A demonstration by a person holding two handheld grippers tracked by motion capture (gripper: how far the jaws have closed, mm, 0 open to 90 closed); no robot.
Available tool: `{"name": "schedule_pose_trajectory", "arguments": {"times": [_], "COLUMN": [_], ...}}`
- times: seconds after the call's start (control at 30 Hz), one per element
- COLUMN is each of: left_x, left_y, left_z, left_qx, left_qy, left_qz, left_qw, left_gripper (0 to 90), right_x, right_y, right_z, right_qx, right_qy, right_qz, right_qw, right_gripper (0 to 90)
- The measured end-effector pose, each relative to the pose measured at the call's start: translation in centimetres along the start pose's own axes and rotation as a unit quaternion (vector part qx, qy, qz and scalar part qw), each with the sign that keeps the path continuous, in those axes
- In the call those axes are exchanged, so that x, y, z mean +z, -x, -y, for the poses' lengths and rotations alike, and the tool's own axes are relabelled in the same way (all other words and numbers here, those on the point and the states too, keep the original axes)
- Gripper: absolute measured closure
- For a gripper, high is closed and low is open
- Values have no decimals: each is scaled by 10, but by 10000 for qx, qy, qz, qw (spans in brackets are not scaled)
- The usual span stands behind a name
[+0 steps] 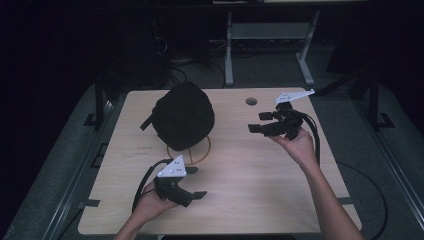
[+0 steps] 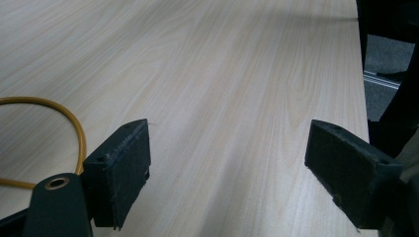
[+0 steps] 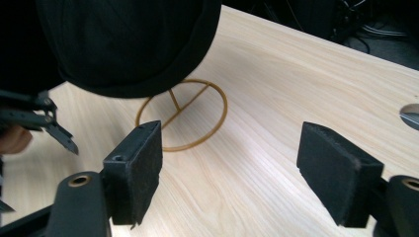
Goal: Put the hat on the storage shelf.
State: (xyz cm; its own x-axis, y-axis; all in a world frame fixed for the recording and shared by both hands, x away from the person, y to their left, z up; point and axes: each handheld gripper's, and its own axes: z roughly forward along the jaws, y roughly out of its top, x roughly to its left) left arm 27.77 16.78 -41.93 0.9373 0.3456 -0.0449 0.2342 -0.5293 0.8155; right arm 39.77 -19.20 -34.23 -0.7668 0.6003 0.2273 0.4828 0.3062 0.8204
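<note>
1. Nearest edge: 2 forearms come in over the front of a pale wood-grain table (image 1: 235,200). The top is matt, clean, with light glare near the middle.
2. The left gripper (image 1: 192,196) is held low over the front left part of the table. In the left gripper view its 2 black padded jaws stand wide apart with bare wood between them; they pinch nothing.
3. A grey three-cornered plate (image 1: 173,168) sits on top of that gripper, and a black cable (image 1: 142,185) trails from it toward the front edge.
4. Mid-table: a thin yellow wire ring stand (image 3: 184,116) rests on the wood. Faint small print lies on the table just left of it; too small to read.
5. A black hat (image 1: 182,116) sits on that stand, left of the table's centre, its brim overhanging the ring.
6. The right gripper (image 1: 257,122) is held above the right part of the table, pointing toward the hat and apart from it. Its jaws are spread wide, nothing between them.
7. Far edge: a round cable hole (image 1: 251,101) in the tabletop.
8. Beyond: dark room, grey floor, a light metal desk frame (image 1: 270,45) and loose cables (image 1: 175,65). No brand or label can be read.
</note>
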Motion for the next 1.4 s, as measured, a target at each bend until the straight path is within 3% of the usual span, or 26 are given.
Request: {"name": "schedule_pose_trajectory", "arguments": {"times": [1.4], "left_x": [-1], "left_y": [-2], "left_z": [2], "left_qx": [-2], "left_qy": [-56], "left_qz": [-57], "left_qw": [10000], "left_gripper": [172], "right_x": [-29], "right_y": [4], "right_z": [82], "right_qx": [481], "right_qy": [-147], "right_qz": [39], "right_qw": [9987], "right_gripper": [232]}}
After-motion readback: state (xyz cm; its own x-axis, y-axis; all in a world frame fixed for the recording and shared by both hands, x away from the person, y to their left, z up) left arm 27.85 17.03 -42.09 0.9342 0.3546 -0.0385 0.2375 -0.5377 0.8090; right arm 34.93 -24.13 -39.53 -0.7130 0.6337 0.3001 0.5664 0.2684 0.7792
